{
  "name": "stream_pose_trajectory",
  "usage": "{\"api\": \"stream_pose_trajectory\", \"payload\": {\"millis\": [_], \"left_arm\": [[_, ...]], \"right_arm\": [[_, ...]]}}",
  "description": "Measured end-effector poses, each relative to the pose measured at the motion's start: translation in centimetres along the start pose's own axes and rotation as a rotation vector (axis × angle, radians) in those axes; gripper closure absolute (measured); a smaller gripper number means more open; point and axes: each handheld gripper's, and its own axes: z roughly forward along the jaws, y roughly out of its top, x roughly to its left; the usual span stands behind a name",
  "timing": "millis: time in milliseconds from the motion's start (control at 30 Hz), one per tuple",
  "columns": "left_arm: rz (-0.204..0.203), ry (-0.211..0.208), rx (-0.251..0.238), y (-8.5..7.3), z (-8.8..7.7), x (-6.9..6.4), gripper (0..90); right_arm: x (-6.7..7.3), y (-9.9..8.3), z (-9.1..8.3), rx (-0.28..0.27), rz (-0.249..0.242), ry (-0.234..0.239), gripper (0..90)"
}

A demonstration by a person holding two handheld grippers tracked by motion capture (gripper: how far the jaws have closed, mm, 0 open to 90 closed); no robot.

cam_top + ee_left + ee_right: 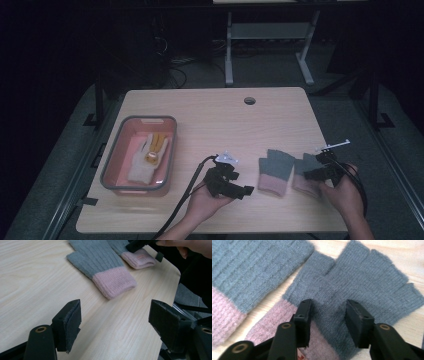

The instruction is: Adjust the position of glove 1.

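At the near edge of the wooden table (210, 110), the left gripper (239, 189) rests released, jaws wide apart above bare wood. Right of it, the right gripper (327, 322) presses down on the right-hand grey-and-pink glove (362, 287), jaws partly parted around a pinch of knit. The second glove (275, 170) lies between them. Farther left, a grey tray (112, 155) holds a white glove (145, 160)

No legible text or labels

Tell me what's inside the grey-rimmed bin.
Inside the bin lies a cream glove with an orange-yellow item on top of it. Whatever is beneath the glove is covered.
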Motion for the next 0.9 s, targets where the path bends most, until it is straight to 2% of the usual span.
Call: {"api": "stream_pose_trajectory", "payload": {"millis": [67, 167, 333, 500, 633, 900], "left_arm": [[0.002, -0.001, -0.001, -0.05, 0.01, -0.07, 26.3], [0.004, 0.001, 0.000, -0.08, -0.05, -0.09, 26.3], [0.002, 0.003, 0.002, -0.10, -0.06, 0.02, 26.3], [-0.002, 0.005, 0.003, -0.25, 0.21, 0.03, 26.3], [-0.001, 0.003, 0.008, -0.30, 0.39, -0.01, 26.4], [-0.009, 0.003, 0.000, -0.13, 0.19, 0.24, 26.4]], "right_arm": [[0.08, 0.03, 0.04, 0.001, -0.016, -0.020, 61.6], [0.17, 0.12, 0.03, 0.009, -0.014, -0.026, 63.9], [-0.02, 0.25, 0.02, 0.011, -0.005, -0.018, 73.7], [-0.21, 0.22, 0.00, 0.002, 0.000, -0.006, 79.5], [-0.13, 0.11, -0.09, -0.005, -0.005, -0.007, 81.0], [-0.30, 0.04, -0.79, 0.000, 0.012, 0.030, 82.9]]}}
